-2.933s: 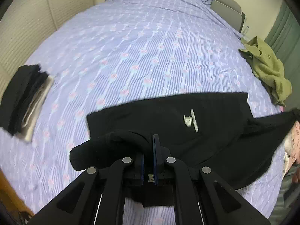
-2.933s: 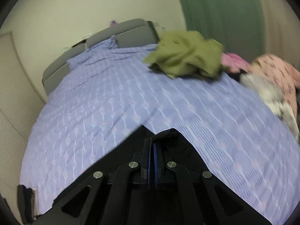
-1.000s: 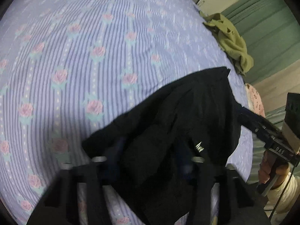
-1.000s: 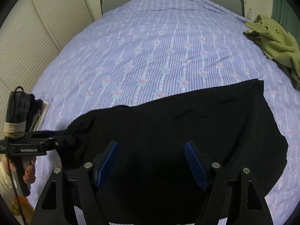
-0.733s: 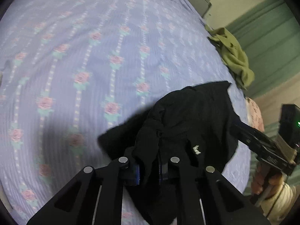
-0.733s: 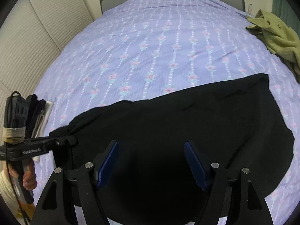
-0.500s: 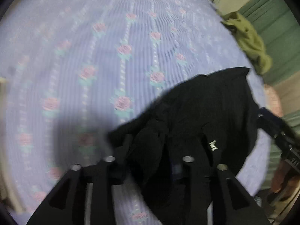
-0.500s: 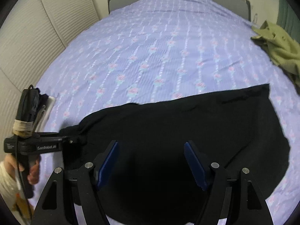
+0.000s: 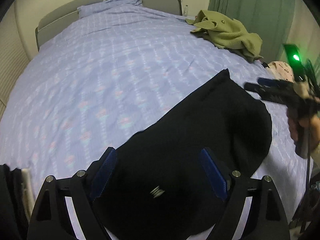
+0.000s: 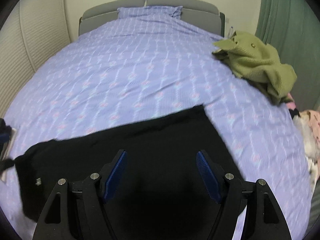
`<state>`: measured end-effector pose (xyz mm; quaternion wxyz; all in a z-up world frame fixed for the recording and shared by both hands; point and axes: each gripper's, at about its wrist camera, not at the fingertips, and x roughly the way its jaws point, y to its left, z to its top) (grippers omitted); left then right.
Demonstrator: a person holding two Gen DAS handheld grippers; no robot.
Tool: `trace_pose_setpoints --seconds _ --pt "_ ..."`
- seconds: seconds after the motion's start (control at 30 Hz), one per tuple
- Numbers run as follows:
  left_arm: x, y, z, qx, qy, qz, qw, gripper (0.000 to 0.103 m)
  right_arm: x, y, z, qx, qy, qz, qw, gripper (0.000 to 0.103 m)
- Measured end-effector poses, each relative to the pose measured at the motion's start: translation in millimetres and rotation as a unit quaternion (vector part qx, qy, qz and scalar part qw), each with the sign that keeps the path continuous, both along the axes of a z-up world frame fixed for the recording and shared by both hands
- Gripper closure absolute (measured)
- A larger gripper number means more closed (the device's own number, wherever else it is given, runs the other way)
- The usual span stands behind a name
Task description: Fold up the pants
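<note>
**Both grippers spread wide above black pants on the bed**

In the left wrist view, the left gripper point(image 9: 159, 172) stood with its two blue-padded fingers point(image 9: 106, 168) spread wide apart at the bottom of the frame, grasping nothing. Between and beneath them lay the black pants point(image 9: 200, 132), a broad dark slab running from the bottom centre up toward the right middle of the frame, with a small pale logo point(image 9: 157, 191) showing low between the fingers. At the right edge, the right gripper point(image 9: 266, 89) reached in over the far end of the pants, blurred, with a green light point(image 9: 295, 57) glowing above it.

In the right wrist view, the right gripper point(image 10: 161, 171) likewise had its blue pads point(image 10: 115, 175) released and far apart, holding nothing. The black pants point(image 10: 140, 140) filled the lower half of that frame, stretching from the left edge to the right of centre, flat on the lilac flowered bedspread point(image 10: 130, 70).

Farther out, an olive-green knitted garment point(image 10: 258, 62) lay crumpled at the upper right of the bed. Pink and white clothing point(image 10: 308, 130) sat at the right edge. A dark folded stack point(image 9: 12, 190) rested at the lower left of the left wrist view. A grey headboard point(image 10: 150, 6) closed the top of the frame, with a green curtain point(image 9: 250, 10) at the upper right.
</note>
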<state>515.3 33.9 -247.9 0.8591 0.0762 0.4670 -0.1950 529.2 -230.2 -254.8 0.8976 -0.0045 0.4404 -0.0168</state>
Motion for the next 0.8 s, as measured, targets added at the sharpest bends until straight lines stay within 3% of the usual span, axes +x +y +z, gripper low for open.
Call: trace_pose_setpoints --seconds 0.1,0.23,0.3,0.43,0.5,0.6,0.8 --pt "20 -27 -12 -0.02 0.006 0.026 0.9994 0.017 40 -27 -16 0.011 0.009 -0.006 1.0 0.031" --pt "45 -50 -30 -0.016 0.008 0.056 0.9982 0.017 83 -54 -43 0.029 0.029 -0.005 0.999 0.032" --pt "58 -62 -39 -0.006 0.008 0.062 0.998 0.017 102 -66 -56 0.036 0.04 -0.012 0.998 0.041" --pt "71 -71 -48 -0.01 0.016 0.07 0.9974 0.017 122 -76 -78 0.055 0.068 -0.016 0.996 0.047" --pt "73 -73 -49 -0.008 0.016 0.07 0.9974 0.017 128 -77 -87 0.061 0.081 -0.013 0.995 0.079" --pt "74 -76 -52 0.002 0.012 0.067 0.9977 0.017 134 -79 -95 0.068 0.093 -0.014 0.993 0.097" --pt "79 -75 -55 0.01 0.006 0.079 0.9968 0.018 145 -82 -82 0.033 0.064 -0.052 0.996 0.099"
